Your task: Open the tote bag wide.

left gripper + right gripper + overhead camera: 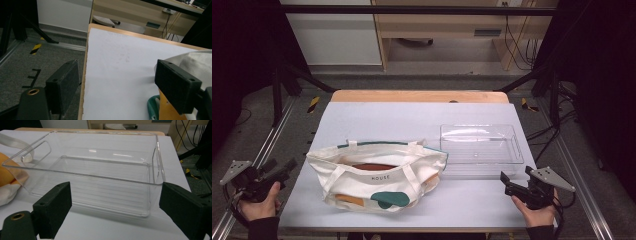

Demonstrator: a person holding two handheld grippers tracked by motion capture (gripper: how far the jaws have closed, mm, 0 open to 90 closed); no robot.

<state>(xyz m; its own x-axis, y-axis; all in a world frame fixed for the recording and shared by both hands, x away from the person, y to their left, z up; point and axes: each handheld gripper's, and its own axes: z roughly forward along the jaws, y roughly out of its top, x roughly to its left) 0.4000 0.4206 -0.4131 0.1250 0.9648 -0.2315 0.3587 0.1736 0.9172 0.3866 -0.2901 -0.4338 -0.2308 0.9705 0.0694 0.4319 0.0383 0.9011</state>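
Your left hand-held gripper [287, 166] is wide open, empty, beside the tote bag [377, 175]; right hand-held gripper [507, 182] also wide open, empty, near the clear bin [479, 145]; both on the table [412, 120].

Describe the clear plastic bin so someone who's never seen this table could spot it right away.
On the white-topped table, look at the far right part, beside the cream tote bag. The clear plastic bin is an empty, see-through rectangular box with cut-out handles, unlike the soft printed bag.

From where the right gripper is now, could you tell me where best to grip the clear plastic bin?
Probably the bin's near long wall, from the person's side with the right gripper: one open jaw inside, one outside. That thin, upright rim faces it; the handle cutout sits at the end toward the tote bag.
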